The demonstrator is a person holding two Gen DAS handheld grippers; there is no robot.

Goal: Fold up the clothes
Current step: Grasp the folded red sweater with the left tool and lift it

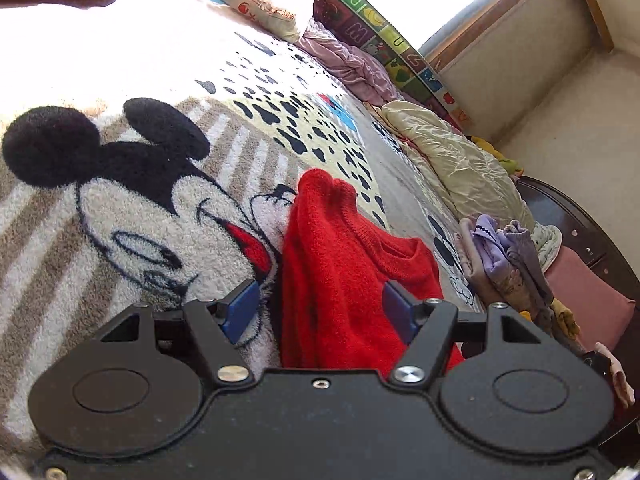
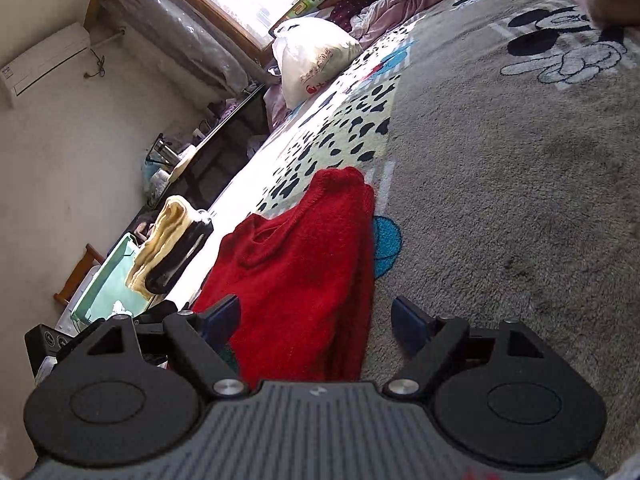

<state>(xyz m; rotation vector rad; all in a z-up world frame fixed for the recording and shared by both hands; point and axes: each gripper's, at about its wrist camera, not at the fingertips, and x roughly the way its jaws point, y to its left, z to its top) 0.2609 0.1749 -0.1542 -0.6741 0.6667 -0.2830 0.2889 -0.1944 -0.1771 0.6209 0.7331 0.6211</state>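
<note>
1. The near end of the red knit sweater point(image 1: 340, 280) is cut off behind the black gripper bodies in both wrist views, so its lower hem cannot be seen.
2. The sweater lies in a long, narrow heap on the plush cartoon-mouse blanket point(image 1: 140, 200) that covers the bed; its ribbed neckline sags open, and the far end bunches into a rounded hump.
3. The left gripper point(image 1: 322, 308) has its blue-padded jaws spread. The sweater sits between them, close to one pad, with no squeeze visible.
4. The right gripper point(image 2: 316, 320) is also spread wide, with the sweater between the pads and a clear gap on one side.
5. The blanket is a fuzzy pile with black spots, beige stripes and grey areas.
6. A crumpled lilac clothes pile point(image 1: 504, 256) sits at the bed edge, its items hard to tell apart.
7. A white printed pillow point(image 2: 316, 60) lies far back, partly washed out by sunlight.
</note>
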